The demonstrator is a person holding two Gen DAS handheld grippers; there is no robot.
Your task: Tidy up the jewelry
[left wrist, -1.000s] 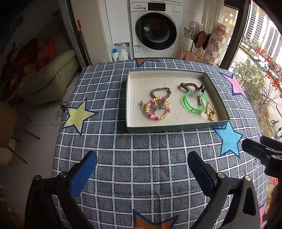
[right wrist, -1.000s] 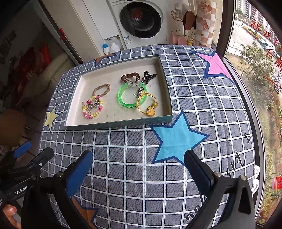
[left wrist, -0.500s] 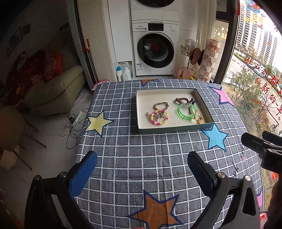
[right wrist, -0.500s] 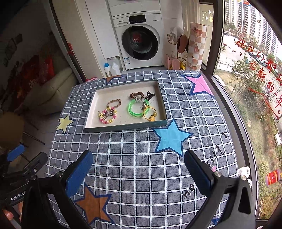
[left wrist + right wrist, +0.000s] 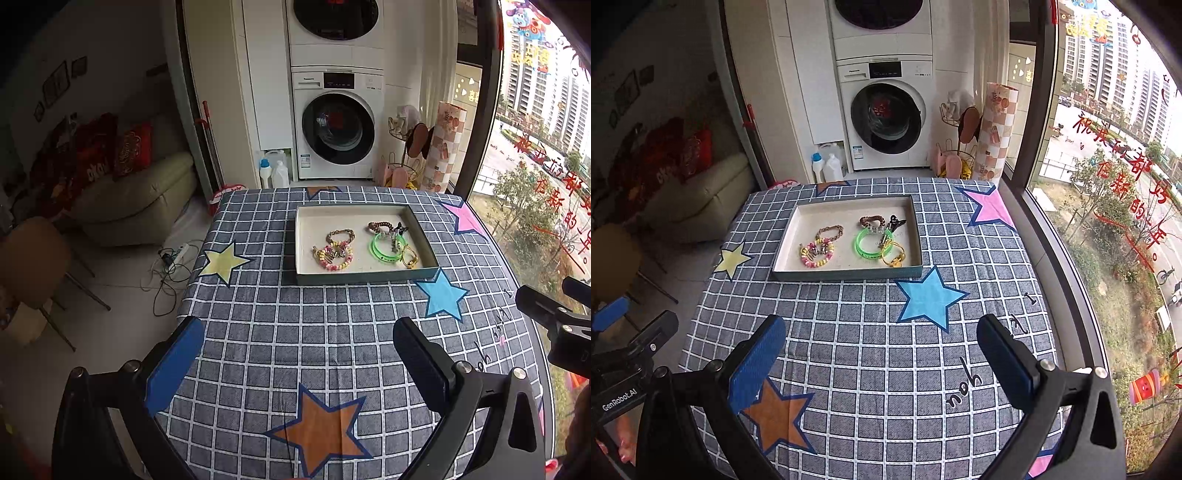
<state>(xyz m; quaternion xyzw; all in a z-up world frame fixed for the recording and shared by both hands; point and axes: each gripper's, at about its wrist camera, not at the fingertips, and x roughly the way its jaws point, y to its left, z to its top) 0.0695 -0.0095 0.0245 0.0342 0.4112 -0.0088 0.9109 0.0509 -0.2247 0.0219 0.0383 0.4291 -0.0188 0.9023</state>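
Both grippers, the left gripper (image 5: 295, 347) and the right gripper (image 5: 881, 343), hang spread and empty above the desk (image 5: 332, 332), well apart from the tray (image 5: 364, 275) of bracelets (image 5: 336, 254).

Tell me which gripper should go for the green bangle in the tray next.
Right, probably. The green bangle lies in the right half of the tray, nearer the right gripper. The left gripper would have to cross over the beaded bracelet. Both are open, empty and well back from the tray.
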